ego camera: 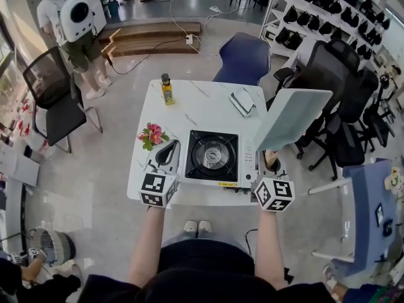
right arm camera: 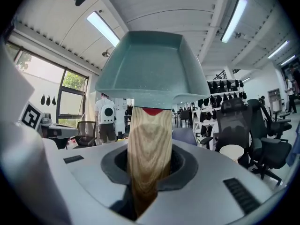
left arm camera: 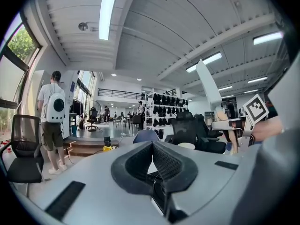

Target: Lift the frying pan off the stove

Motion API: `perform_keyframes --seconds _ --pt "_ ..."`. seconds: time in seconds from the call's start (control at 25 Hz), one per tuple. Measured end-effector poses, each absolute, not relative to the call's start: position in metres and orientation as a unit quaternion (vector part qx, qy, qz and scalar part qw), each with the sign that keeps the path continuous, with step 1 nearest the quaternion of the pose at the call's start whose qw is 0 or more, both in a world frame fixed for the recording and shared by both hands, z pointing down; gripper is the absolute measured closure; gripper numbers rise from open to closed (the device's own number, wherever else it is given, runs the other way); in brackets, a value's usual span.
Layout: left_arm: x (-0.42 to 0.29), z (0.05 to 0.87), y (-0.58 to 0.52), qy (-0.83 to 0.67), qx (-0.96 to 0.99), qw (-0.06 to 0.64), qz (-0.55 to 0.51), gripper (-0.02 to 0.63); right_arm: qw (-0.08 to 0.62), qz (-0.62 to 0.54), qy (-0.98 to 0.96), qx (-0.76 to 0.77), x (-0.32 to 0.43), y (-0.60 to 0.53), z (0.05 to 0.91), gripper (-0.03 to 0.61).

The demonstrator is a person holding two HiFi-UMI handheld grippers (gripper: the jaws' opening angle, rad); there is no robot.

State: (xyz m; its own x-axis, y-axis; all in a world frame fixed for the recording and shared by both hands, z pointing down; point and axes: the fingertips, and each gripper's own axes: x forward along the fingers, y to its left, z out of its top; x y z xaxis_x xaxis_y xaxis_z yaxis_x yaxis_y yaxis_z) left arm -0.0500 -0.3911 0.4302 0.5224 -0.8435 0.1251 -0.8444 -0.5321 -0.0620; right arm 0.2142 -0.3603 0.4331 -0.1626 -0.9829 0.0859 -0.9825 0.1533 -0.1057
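Note:
The frying pan (ego camera: pixel 291 115) is a pale teal square pan with a light wooden handle (right arm camera: pixel 149 144). It is up in the air, tilted, over the table's right edge and clear of the stove. My right gripper (ego camera: pixel 271 166) is shut on the handle; in the right gripper view the pan (right arm camera: pixel 150 67) fills the space above the jaws. The black portable gas stove (ego camera: pixel 213 156) stands bare at the table's front. My left gripper (ego camera: pixel 167 153) rests just left of the stove, its jaws together and holding nothing. In the left gripper view its pads (left arm camera: pixel 152 172) meet.
On the white table (ego camera: pixel 189 106) stand a yellow oil bottle (ego camera: pixel 166 89), a small pink flower bunch (ego camera: pixel 151 135) and a folded cloth (ego camera: pixel 242 101). A blue chair (ego camera: pixel 245 59) is behind the table, and black office chairs (ego camera: pixel 334 87) crowd the right. A person with a backpack (ego camera: pixel 71 17) stands far left.

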Motion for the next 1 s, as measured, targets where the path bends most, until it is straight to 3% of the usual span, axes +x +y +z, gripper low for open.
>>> perform_keyframes --seconds 1.0 --pt "-0.038 0.43 -0.394 -0.473 0.878 0.001 0.068 0.594 -0.005 -0.066 0.746 -0.663 0.213 -0.341 0.454 0.502"
